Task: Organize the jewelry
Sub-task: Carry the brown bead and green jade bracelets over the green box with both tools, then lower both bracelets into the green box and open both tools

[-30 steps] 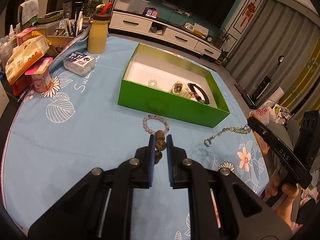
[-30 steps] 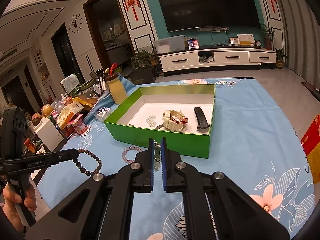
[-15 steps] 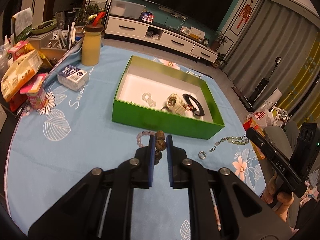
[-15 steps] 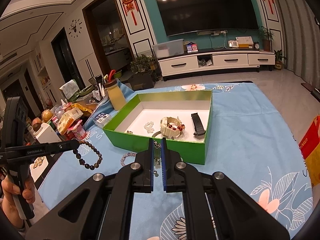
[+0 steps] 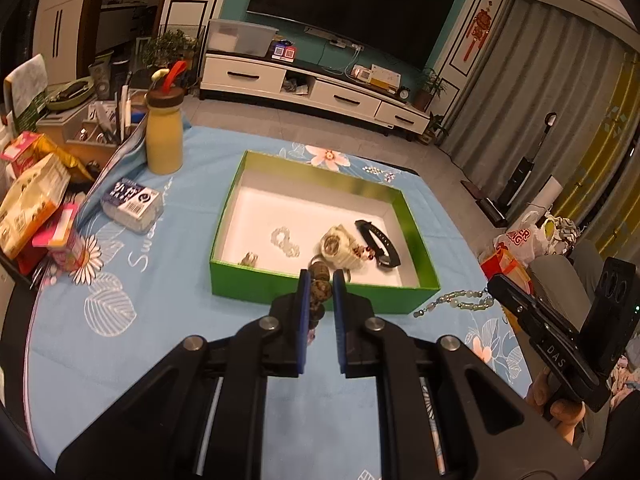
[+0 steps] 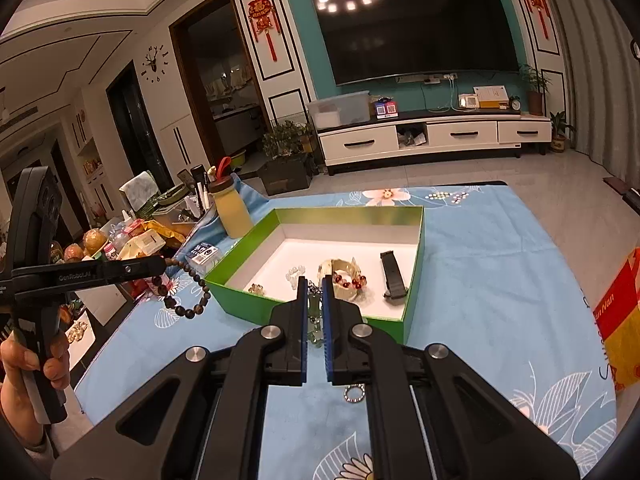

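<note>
An open green box (image 5: 256,290) (image 6: 416,264) with a white floor stands on the blue tablecloth. In it lie a cream watch (image 5: 338,246), a black band (image 5: 378,242), a clear bead bracelet (image 5: 285,240) and a small trinket (image 5: 249,259). My left gripper (image 5: 319,280) is shut on a dark brown bead bracelet (image 5: 319,288) that hangs in the air (image 6: 188,292) before the box's near wall. My right gripper (image 6: 314,284) is shut on a pale green bead chain (image 6: 315,316), which trails from it to the right of the box (image 5: 456,299).
A yellow bottle (image 5: 164,136), a small printed box (image 5: 132,200) and snack packets (image 5: 32,204) crowd the table's left side. A metal ring (image 6: 354,393) hangs under the right gripper. A red bag (image 6: 616,312) lies at the right. A TV cabinet (image 6: 432,136) stands beyond.
Both grippers have risen and moved toward the green box with their jewelry. The brown bracelet now hangs just before the box's near wall; the green chain is lifted off the cloth.
</note>
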### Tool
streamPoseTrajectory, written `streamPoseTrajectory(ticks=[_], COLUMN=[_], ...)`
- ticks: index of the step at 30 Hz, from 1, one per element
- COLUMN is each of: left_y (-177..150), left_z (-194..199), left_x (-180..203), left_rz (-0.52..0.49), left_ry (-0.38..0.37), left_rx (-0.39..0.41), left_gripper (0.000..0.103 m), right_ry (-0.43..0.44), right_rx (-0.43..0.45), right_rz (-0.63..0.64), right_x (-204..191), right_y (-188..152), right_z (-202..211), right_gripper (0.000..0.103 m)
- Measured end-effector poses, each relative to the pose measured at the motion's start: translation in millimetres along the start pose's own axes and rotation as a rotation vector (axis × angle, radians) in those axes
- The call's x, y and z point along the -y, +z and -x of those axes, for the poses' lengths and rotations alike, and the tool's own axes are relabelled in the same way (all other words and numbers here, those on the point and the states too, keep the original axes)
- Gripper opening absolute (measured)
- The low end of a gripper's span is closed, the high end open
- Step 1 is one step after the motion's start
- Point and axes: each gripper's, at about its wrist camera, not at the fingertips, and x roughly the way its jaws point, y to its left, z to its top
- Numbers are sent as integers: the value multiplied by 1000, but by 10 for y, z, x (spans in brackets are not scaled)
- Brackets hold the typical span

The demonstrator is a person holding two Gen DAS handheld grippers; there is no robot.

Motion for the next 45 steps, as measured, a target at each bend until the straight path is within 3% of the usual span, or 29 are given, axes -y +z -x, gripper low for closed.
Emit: streamPoseTrajectory(ticks=[18,36,45], left_y=[452,845,955], left_z=[-476,-1155,-1545], left_x=[56,-87,-154], left_rz=[-18,-17,-7], left_ry=[0,64,94], left_rx=[-19,-69,-117], left_gripper=[11,11,11], right_ry=[40,26,-5], right_rx=[10,-31,-98], right_rz=[-2,8,13], right_x=[62,125,169], right_y=[307,720,803], right_z=[-352,-1056,-1539], right_gripper=[6,6,6])
